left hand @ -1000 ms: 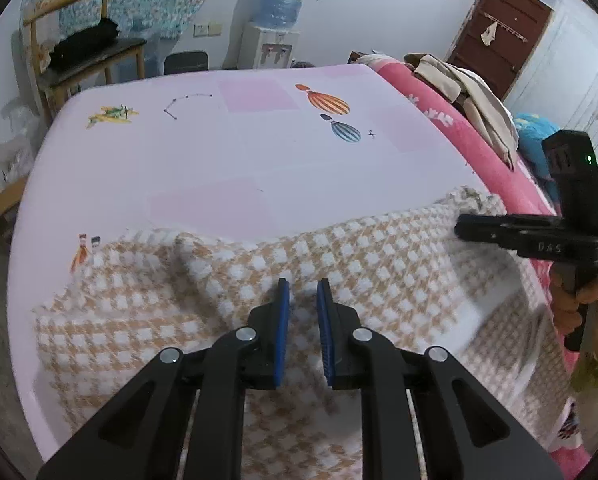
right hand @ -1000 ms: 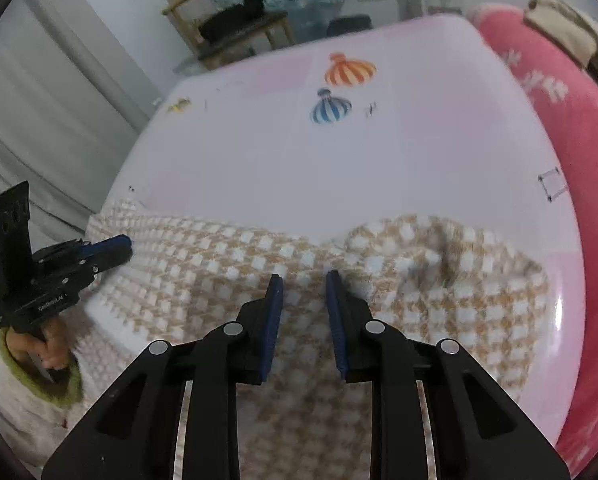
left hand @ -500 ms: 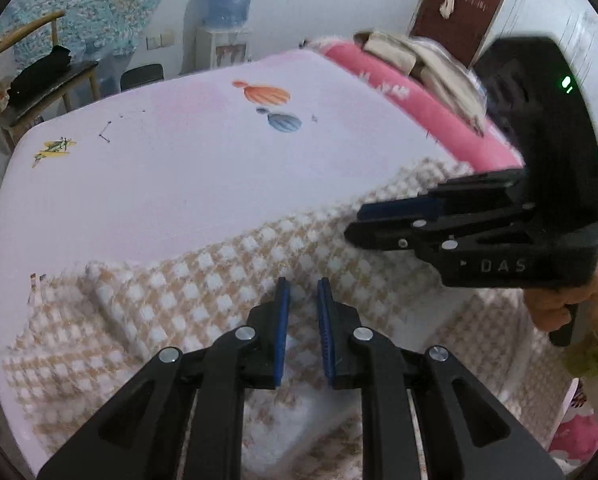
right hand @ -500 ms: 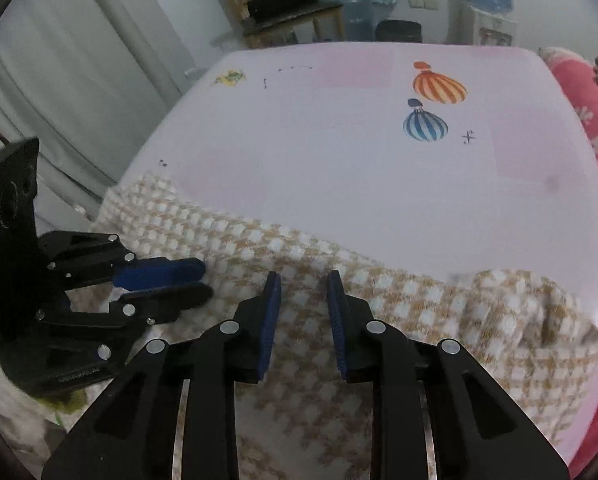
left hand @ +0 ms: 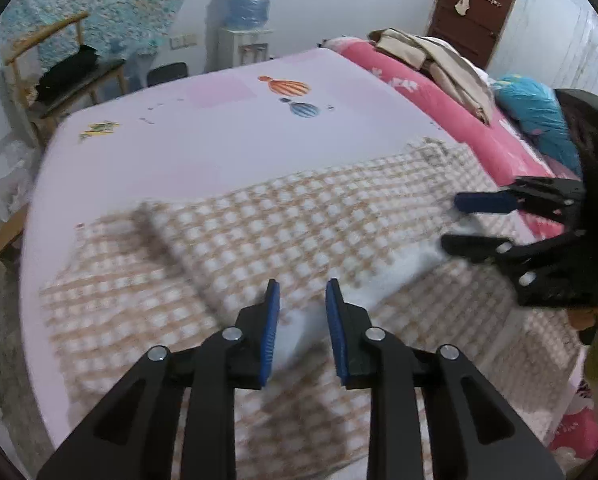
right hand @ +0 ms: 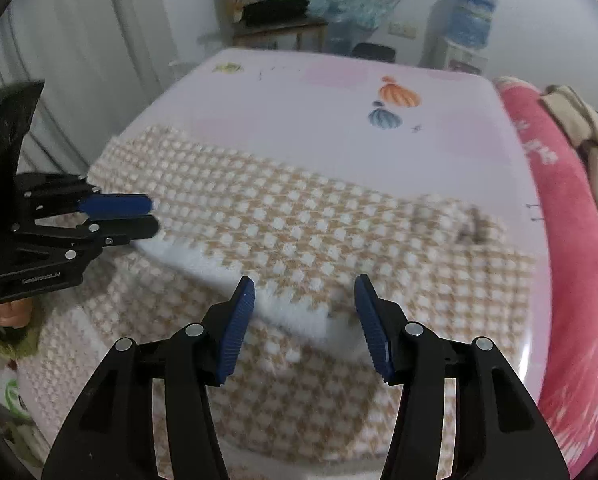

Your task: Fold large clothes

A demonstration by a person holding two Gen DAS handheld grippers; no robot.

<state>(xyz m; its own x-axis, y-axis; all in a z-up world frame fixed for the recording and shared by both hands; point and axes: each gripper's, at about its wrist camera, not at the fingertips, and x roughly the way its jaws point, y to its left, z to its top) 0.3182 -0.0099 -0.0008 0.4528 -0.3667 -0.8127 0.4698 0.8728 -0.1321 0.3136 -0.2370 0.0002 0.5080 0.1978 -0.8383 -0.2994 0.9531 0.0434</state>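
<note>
Left wrist view: the left claw (left hand: 302, 300) is hovering over the checked garment (left hand: 283, 224), its jaws having just been parting and now standing slightly apart, gripping nothing; the white fleecy edge is lying under the gap, not pinched. The garment is spreading across the near half of the bed (left hand: 203, 140), its upper layer already doubled toward the far side. To the right, the right claw (left hand: 453, 222) is hanging open over the same fold edge. The cloth is looking thick, soft and plushy, probably light but bulky; it is likely to sag and drag rather than slide, so taking hold at the white turned-over hem or at a corner seems best. A pink quilt (left hand: 439, 96) with a beige heap of clothes (left hand: 431, 56) is lining the bed's right side, near the garment's far right corner.

Right wrist view: the right claw (right hand: 305, 304) is standing wide open, its jaws having just been spreading, with the fold's white edge below and free. The left claw (right hand: 153, 216) is showing at the left, barely parted. A water dispenser (right hand: 469, 24) and a chair (right hand: 275, 12) are standing well beyond the bed, obstructing nothing.
</note>
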